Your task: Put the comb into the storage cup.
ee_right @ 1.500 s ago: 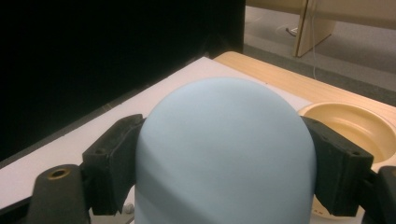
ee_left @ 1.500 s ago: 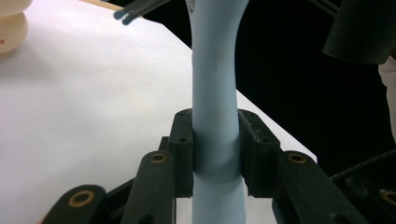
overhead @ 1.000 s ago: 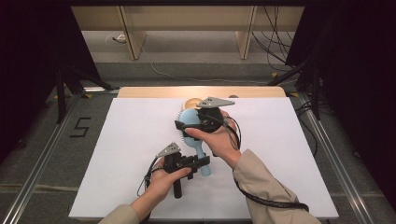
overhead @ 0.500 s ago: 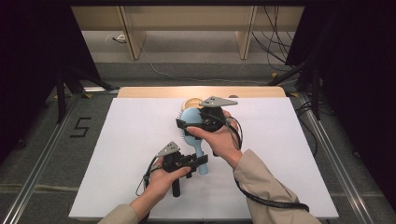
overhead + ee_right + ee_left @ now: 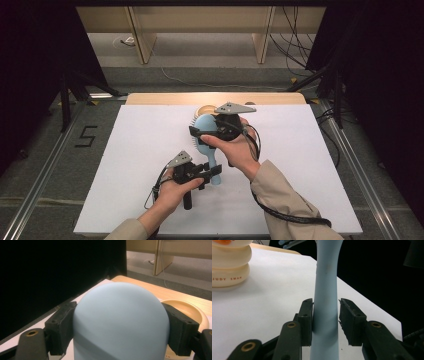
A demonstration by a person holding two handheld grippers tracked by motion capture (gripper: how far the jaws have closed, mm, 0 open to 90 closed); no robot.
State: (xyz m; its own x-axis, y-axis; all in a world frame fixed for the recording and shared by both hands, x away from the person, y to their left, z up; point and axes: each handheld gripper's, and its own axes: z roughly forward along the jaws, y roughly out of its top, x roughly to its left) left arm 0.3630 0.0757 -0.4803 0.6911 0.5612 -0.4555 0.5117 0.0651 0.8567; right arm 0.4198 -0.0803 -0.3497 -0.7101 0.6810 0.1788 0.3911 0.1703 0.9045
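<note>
A light blue hairbrush [image 5: 205, 126] is held above the white table, bristles facing left. My right gripper [image 5: 201, 135] is shut on its rounded head [image 5: 120, 322], one pad [image 5: 61, 325] pressed on each side. My left gripper [image 5: 212, 172] sits around the brush handle [image 5: 325, 287] nearer the person. Its jaws have just been opening: the left pad [image 5: 306, 320] lies against the handle, and a narrow gap shows between the handle and the right pad [image 5: 350, 320].
A cream ribbed jar [image 5: 229, 265] lettered JUDY SWAN stands on the white sheet [image 5: 125, 165] just beyond the brush, near the table's wooden far edge [image 5: 165, 98]. Its cream rim [image 5: 185, 310] shows behind the brush head. Dark floor and rails surround the table.
</note>
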